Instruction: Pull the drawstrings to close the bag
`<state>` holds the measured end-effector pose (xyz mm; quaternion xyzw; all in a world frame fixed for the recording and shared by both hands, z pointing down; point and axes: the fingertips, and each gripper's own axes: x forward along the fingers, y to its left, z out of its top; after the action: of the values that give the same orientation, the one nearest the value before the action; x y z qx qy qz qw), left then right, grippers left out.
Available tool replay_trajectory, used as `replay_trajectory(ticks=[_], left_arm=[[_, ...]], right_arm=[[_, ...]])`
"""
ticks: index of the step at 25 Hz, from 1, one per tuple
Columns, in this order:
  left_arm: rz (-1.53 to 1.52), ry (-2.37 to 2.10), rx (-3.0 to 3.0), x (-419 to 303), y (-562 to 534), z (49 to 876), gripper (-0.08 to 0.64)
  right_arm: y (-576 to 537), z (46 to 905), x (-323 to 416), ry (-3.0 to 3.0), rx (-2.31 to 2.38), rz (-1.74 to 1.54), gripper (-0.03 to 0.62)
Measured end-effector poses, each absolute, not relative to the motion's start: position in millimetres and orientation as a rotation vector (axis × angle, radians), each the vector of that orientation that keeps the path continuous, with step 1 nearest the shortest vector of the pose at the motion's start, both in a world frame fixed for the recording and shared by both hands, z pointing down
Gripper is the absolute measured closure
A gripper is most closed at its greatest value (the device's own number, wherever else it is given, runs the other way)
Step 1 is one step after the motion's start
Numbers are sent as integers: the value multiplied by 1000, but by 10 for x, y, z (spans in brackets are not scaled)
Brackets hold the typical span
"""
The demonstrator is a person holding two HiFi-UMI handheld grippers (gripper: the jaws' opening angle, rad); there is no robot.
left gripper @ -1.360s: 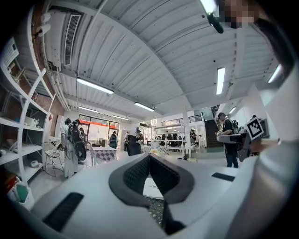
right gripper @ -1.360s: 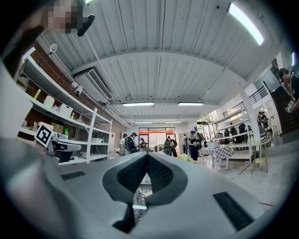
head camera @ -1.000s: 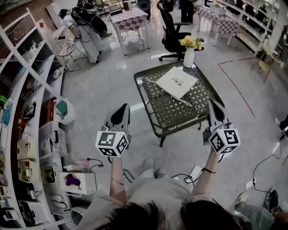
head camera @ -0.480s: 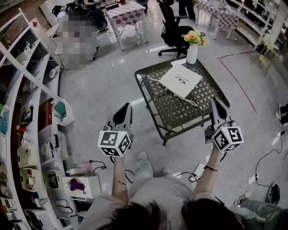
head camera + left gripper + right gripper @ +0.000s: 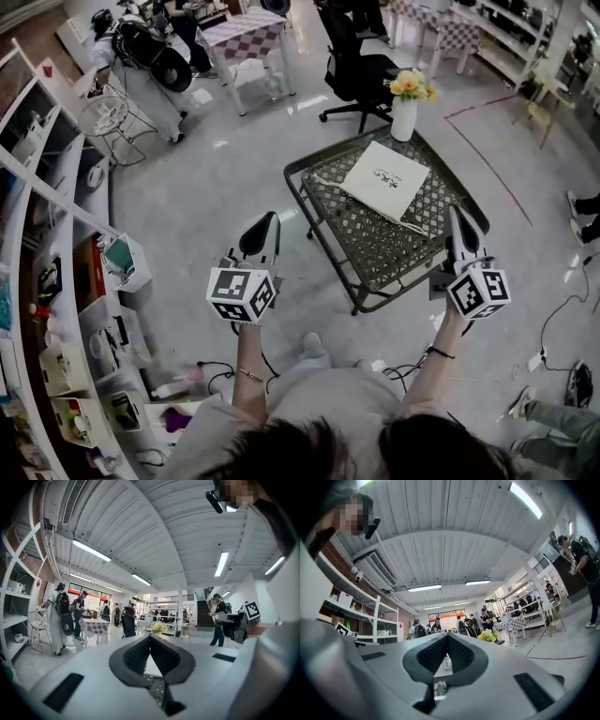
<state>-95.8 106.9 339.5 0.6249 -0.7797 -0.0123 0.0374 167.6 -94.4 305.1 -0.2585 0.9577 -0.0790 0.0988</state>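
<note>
Flat white drawstring bag (image 5: 385, 180), dark print illegible, on black metal lattice table (image 5: 375, 246), white vase (image 5: 403, 119) holding yellow flowers (image 5: 412, 85) at far corner, left gripper (image 5: 267, 221) and right gripper (image 5: 459, 215) both closed, empty

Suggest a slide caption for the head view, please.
Left hand-held gripper and right hand-held gripper, both shut, face a white drawstring bag on a metal lattice table, beside a flower vase.

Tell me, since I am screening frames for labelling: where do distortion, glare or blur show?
Head view: sharp, wide-angle bend in the white shelf rack, pale glare on the glossy grey floor. Left gripper view: fisheye, dark corners, bright ceiling strip lights, left gripper soft up close. Right gripper view: the same, right gripper soft.
</note>
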Motion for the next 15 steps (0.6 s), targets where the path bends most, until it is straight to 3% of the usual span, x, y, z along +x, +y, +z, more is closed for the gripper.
replay_trajectory(ticks=[15], left_arm=[[7, -2172, 2133, -1274, 566, 3595, 535]], right_arm=[[-902, 3361, 1566, 2815, -1077, -201, 571]])
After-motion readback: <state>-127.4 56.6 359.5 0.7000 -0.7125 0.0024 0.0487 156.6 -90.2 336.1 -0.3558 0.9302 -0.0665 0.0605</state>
